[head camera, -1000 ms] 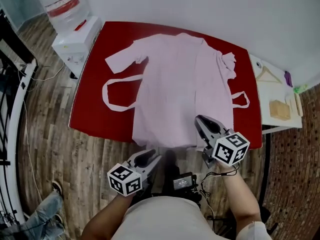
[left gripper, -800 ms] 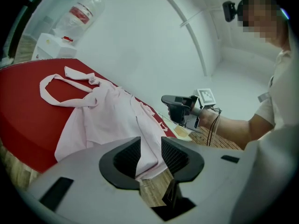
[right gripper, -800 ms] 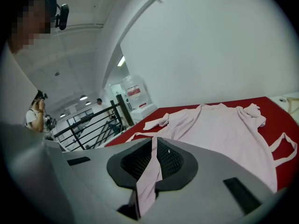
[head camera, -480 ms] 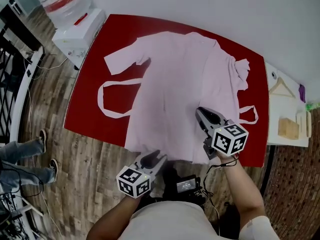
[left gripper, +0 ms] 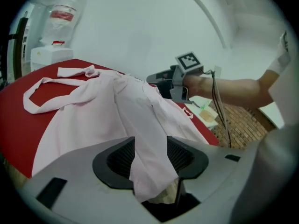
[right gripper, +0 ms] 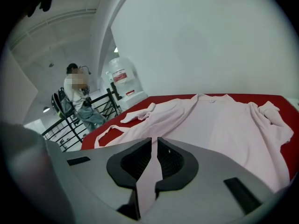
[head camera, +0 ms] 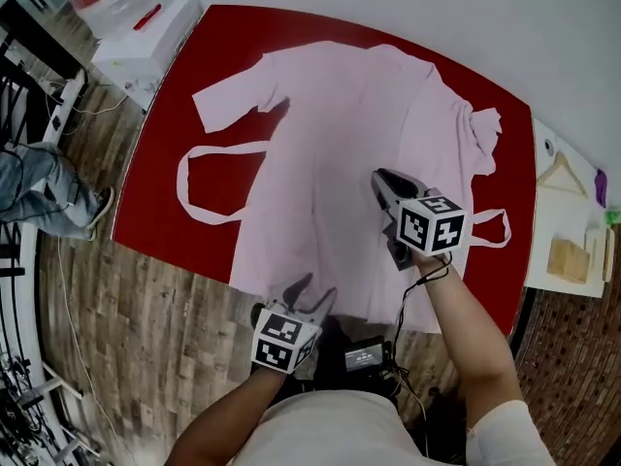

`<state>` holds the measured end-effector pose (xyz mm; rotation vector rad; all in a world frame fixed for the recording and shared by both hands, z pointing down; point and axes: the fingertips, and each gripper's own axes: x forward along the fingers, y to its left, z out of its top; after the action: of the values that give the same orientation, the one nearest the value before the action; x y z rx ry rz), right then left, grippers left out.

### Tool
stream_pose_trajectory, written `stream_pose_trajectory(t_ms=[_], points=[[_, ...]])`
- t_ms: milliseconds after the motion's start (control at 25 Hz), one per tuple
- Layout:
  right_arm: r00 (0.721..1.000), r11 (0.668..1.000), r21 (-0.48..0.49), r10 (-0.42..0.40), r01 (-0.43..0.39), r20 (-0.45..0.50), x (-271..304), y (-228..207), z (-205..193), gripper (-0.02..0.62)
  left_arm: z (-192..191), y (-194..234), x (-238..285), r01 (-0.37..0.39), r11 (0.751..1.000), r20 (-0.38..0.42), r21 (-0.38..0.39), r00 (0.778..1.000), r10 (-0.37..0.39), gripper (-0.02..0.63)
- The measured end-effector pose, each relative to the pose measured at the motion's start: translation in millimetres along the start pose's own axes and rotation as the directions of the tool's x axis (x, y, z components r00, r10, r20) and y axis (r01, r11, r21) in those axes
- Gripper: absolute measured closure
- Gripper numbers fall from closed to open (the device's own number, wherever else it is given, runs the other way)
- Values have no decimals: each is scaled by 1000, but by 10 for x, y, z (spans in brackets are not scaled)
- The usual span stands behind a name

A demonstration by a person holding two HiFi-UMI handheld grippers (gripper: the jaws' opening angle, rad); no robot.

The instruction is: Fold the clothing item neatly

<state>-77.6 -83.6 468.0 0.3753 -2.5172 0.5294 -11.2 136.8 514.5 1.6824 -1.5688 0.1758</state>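
Robe [head camera: 340, 153] is spread on the table [head camera: 160, 192], collar at the far side, hem hanging over the near edge. Belt [head camera: 194, 184] loops out on both sides. Dispenser [head camera: 146, 37] sits off the far-left corner. Side table [head camera: 541, 212] on the right has a hanger [head camera: 563, 171] and, nearer, blocks [head camera: 568, 258].

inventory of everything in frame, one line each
robe: 1, pale pink, spread on table
table: 1, red, centre
water dispenser: 1, white, far left
side table: 1, white, right
hanger: 1, wooden, on side table
wooden blocks: count unclear, tan, side table
bystander: 1, jeans, left edge
left tongs: 1, grey, near edge; jaws just opening, hem between, unpinched
right tongs: 1, grey, over robe, shut on robe
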Motion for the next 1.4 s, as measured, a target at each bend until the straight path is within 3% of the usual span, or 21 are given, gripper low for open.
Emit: stream_pose_trajectory(t_ms=[360,520,680,880,960,1040,1120,1400], points=[[996,998,20,-62,63,-60,744,-399,104,569,-138,-102,409,-103,981,-132,163,983,125,413],[995,997,32,-66,69,-79,1009,-483,156,512,-280,-35,497,-145,978,-186,147,967,172,413],[990,994,15,-105,107,-98,1217,-582,214,511,-311,32,536,-187,971,-207,148,954,215,416],[992,990,101,-85,94,-93,1444,-556,240,509,-301,75,493,-208,972,-195,112,954,227,416],[989,992,81,-85,96,-124,1505,-527,201,511,-302,137,475,-225,969,-195,105,951,242,457],[981,994,35,-100,107,-168,1532,-518,121,514,-317,217,427,-242,966,-197,94,946,256,586],[980,994,5,-104,106,-170,1512,-528,111,557,-311,240,377,-232,970,-190,73,952,242,600],[988,996,4,-93,94,-124,1347,-663,255,572,-226,128,242,-190,979,-139,69,970,198,601]])
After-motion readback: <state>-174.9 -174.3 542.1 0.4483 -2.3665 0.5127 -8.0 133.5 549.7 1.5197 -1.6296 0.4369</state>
